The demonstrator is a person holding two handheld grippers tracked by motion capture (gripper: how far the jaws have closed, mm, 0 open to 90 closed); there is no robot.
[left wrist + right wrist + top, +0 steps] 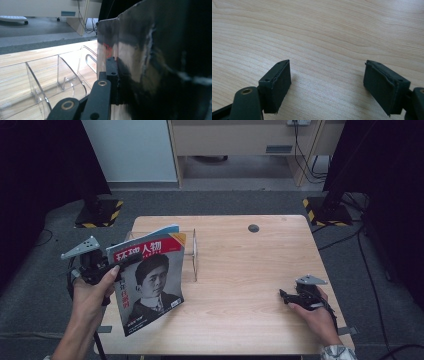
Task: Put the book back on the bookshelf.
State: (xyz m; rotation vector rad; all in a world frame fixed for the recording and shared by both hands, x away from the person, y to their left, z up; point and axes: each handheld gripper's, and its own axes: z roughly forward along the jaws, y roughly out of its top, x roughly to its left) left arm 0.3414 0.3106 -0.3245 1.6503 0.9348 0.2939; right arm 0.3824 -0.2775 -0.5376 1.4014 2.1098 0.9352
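Magazine [150, 282] hangs clamped in left tongs [117, 265]; right tongs [327, 85] rest apart on table [240, 270].

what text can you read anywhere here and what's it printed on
"环球人物", large white characters on the red band atop the magazine cover, held in the left gripper.
Red vertical characters beside the portrait: too blurred to read.
Small print at the cover's bottom: too small to read.

Magazine held up over the table's left side

The magazine [147, 282] stands nearly upright, tilted slightly, its cover showing a black-and-white portrait under a red masthead with white characters; its back seems to sit just beside the clear acrylic file rack [192, 255].
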